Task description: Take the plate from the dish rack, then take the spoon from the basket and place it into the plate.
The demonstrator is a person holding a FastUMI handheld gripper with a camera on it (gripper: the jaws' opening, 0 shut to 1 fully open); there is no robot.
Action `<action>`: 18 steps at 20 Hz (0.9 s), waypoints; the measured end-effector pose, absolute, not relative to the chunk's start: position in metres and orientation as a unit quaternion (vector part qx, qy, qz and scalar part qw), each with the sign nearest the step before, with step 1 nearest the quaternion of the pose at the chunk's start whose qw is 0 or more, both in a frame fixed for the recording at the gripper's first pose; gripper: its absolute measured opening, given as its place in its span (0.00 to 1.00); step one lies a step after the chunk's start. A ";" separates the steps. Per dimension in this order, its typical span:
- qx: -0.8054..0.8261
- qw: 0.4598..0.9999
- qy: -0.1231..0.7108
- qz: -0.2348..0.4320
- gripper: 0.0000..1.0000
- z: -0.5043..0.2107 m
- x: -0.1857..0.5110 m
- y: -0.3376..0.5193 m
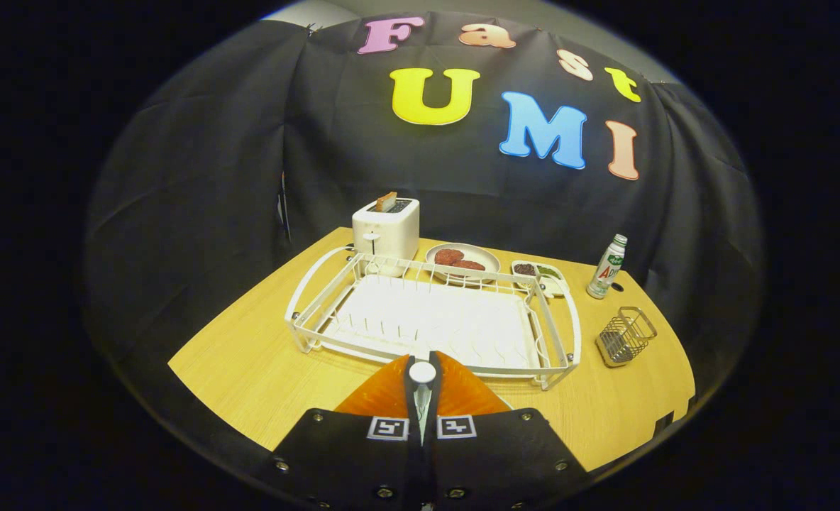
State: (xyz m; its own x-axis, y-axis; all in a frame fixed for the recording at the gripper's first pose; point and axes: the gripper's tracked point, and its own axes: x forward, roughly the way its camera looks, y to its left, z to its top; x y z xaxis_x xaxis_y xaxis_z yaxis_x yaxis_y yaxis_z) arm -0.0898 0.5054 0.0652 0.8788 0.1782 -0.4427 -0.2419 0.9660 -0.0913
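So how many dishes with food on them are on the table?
2. A round plate with brown food sits behind the dish rack, beside the toaster. A small dish sits right of it, partly hidden by the rack.

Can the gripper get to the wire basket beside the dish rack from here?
Probably yes. The wire basket stands on open table off the dish rack corner, with nothing between it and the gripper. The fingers are shut, though, and would have to open first.
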 end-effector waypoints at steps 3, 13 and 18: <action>-0.055 0.964 0.229 0.121 0.01 0.057 -0.090 0.513; -0.037 0.966 0.229 0.118 0.16 0.052 -0.079 0.490; -0.043 0.967 0.228 0.105 0.48 0.053 -0.073 0.472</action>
